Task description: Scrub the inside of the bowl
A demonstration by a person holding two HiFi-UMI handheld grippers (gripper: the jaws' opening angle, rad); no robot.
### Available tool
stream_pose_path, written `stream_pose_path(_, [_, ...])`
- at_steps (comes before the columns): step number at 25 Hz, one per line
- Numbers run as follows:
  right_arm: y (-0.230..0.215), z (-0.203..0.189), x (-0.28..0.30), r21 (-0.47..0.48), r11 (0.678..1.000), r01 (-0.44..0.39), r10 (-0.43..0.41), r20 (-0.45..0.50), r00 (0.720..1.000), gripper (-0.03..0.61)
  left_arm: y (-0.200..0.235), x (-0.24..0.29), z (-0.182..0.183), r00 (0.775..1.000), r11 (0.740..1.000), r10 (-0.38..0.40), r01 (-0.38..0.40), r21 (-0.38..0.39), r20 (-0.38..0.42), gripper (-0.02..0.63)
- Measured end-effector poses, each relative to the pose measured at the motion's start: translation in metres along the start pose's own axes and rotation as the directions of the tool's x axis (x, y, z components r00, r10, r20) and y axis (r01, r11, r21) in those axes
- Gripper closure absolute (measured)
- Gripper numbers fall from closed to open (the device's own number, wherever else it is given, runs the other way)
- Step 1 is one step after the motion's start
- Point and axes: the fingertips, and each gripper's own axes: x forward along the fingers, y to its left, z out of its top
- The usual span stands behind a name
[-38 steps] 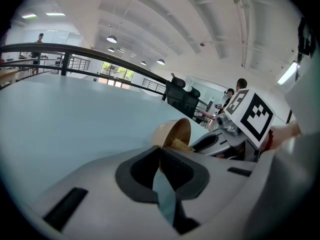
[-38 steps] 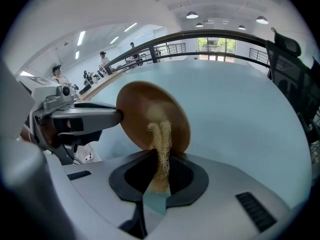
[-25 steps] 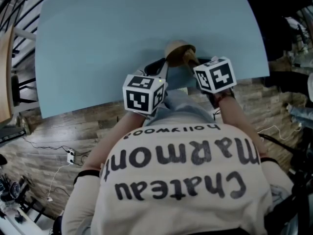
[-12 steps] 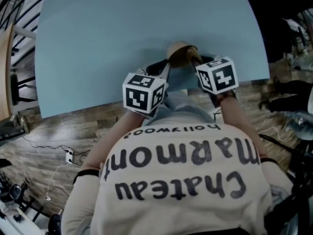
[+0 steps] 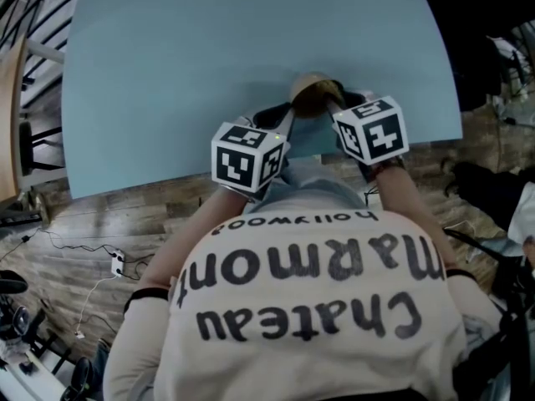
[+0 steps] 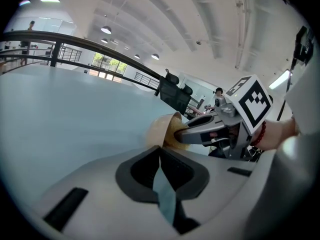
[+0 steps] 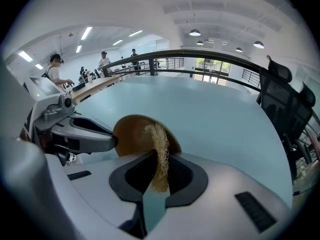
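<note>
The left gripper (image 6: 160, 151) is pinched almost closed on the thin rim of the bowl (image 6: 164, 130). It holds the bowl tilted, apparently so that the hollow faces the other tool. The right gripper (image 7: 159, 158) is clamped on a fibrous scrubber (image 7: 160, 136), which pokes past the jaws against the bowl's inside, probably mid-scrub. The bowl hangs just beyond both tools, over the near edge of the table (image 5: 209, 57), which stretches away behind it.

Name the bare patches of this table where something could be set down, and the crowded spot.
Nearly all of the blue table is bare: the far side and both stretches beside the bowl. It is crowded only at the middle of the near edge, where left gripper, right gripper and scrubber meet the bowl.
</note>
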Motion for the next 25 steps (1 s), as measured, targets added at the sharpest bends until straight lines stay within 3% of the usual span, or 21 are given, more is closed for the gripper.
stream_pose_path(10, [0.031, 0.006, 0.005, -0.067, 0.989, -0.133, 0.134, 0.012, 0.991, 0.515, -0.002, 0.005, 0.000, 1.000, 1.000, 0.011, -0.011, 0.000, -0.002, 0.604])
stream_pose_path(16, [0.047, 0.011, 0.003, -0.065, 0.967, -0.245, 0.246, -0.002, 0.969, 0.515, 0.004, 0.004, 0.011, 0.999, 0.999, 0.039, -0.039, -0.033, 0.025, 0.606])
stream_pose_path(25, [0.034, 0.004, 0.015, -0.005, 0.965, -0.261, 0.260, -0.021, 0.965, 0.515, -0.008, 0.011, 0.009, 1.000, 0.999, -0.019, 0.019, -0.047, 0.012, 0.604])
